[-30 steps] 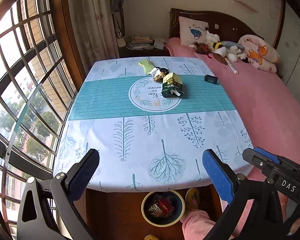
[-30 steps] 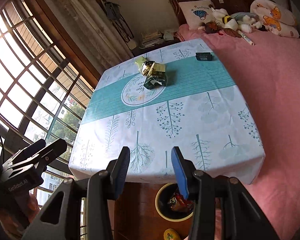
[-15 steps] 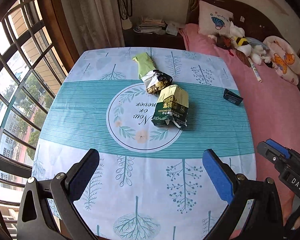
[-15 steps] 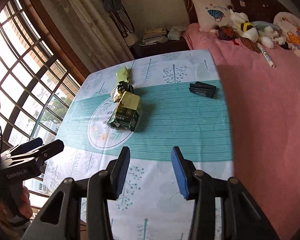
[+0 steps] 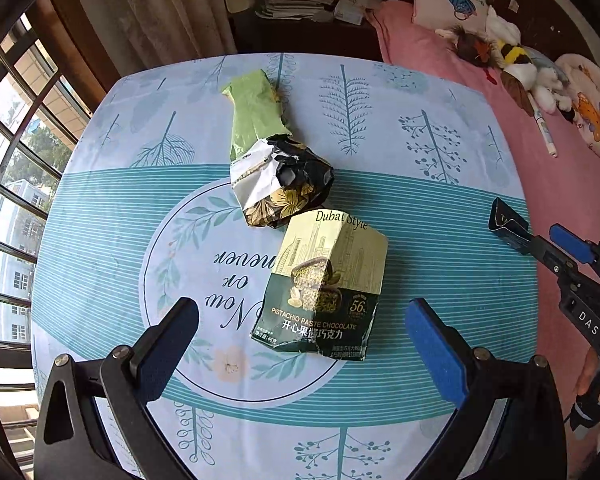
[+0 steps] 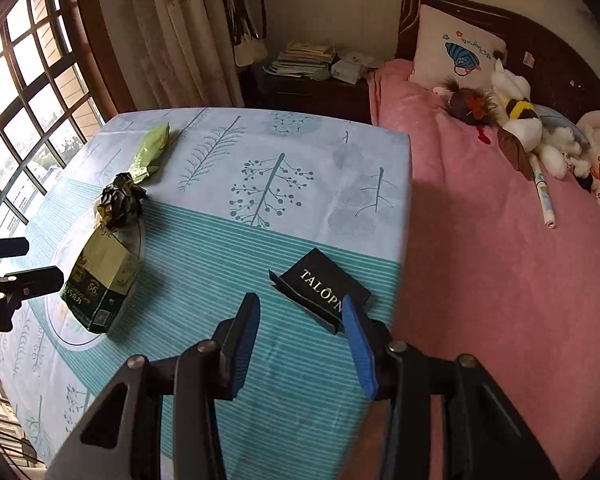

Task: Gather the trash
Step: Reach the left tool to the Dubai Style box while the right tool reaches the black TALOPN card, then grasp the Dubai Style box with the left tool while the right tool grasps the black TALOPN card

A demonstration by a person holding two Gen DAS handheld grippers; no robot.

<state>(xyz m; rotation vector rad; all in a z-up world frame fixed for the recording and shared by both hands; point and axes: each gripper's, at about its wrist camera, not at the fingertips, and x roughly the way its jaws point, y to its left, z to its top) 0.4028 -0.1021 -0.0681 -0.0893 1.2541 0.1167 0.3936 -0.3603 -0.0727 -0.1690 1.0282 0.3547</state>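
A green pistachio chocolate box (image 5: pixel 324 284) lies on the table's middle, between and just beyond my open left gripper (image 5: pixel 300 336). Behind it sit a crumpled dark foil wrapper (image 5: pixel 280 184) and a light green wrapper (image 5: pixel 254 110). A small black "TALOPN" box (image 6: pixel 320 288) lies near the table's right edge, just ahead of my open right gripper (image 6: pixel 300 344), partly behind its right finger. The chocolate box (image 6: pixel 104 280), foil wrapper (image 6: pixel 120 200) and green wrapper (image 6: pixel 152 152) also show at left in the right wrist view. The black box (image 5: pixel 506 222) shows at right in the left wrist view.
The table (image 5: pixel 100 240) has a blue and teal patterned cloth. A pink bed (image 6: pixel 500 260) with stuffed toys (image 6: pixel 516 120) adjoins its right side. Barred windows (image 5: pixel 12 160) run along the left. A dark nightstand with papers (image 6: pixel 308 64) stands behind the table.
Both grippers have moved forward and lower over the table. The left now frames the chocolate box closely; the right has closed in on the black box. The floor bin has left view.
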